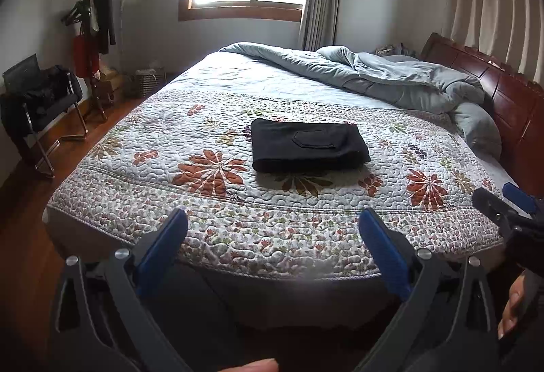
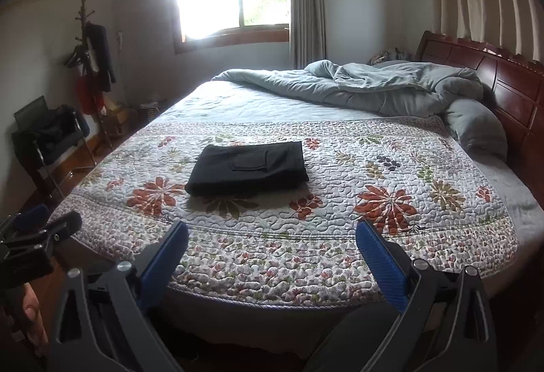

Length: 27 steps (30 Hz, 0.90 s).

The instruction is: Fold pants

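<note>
Black pants (image 1: 307, 145) (image 2: 250, 168) lie folded into a neat rectangle on the flowered quilt (image 1: 238, 229) (image 2: 272, 256), a back pocket facing up. My left gripper (image 1: 272, 219) hangs open over the bed's near edge, well short of the pants, nothing between its blue pads. My right gripper (image 2: 272, 231) is also open and empty, back at the same edge. The right gripper shows at the right border of the left wrist view (image 1: 510, 198). The left gripper shows at the left border of the right wrist view (image 2: 51, 222).
A rumpled grey duvet (image 1: 391, 80) (image 2: 391, 90) is piled by the wooden headboard (image 1: 503, 90) (image 2: 510, 80). A black chair (image 1: 40, 107) and a coat rack (image 1: 91, 32) stand on the wooden floor to the left. A hand (image 1: 510, 311) shows at the frame's edge.
</note>
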Tool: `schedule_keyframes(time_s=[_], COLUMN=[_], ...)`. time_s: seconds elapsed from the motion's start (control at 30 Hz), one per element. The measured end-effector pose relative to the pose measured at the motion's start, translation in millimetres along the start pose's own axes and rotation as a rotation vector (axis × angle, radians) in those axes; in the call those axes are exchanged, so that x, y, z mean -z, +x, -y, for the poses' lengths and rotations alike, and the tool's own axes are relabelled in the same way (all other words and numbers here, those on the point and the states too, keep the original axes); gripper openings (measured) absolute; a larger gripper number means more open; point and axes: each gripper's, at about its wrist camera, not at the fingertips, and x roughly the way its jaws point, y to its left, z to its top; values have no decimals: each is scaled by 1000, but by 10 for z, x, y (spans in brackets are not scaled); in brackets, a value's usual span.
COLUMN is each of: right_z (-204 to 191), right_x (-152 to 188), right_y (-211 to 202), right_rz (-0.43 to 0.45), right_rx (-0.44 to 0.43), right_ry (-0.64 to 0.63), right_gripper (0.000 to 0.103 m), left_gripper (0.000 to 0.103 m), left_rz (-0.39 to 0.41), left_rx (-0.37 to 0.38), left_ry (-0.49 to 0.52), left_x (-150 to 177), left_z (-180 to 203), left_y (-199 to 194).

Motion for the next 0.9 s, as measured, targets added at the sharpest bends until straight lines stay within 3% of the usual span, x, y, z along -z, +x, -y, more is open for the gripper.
schedule_keyframes(time_s=[0.9], right_z=[-94], right_x=[-47], right_y=[641], right_rz=[-92], right_rx=[-57], right_ry=[-19], right_gripper=[99], left_gripper=[100], left_rz=[-40], left_rx=[-32], left_ry=[6], left_x=[-174], left_z=[131], left_y=[445])
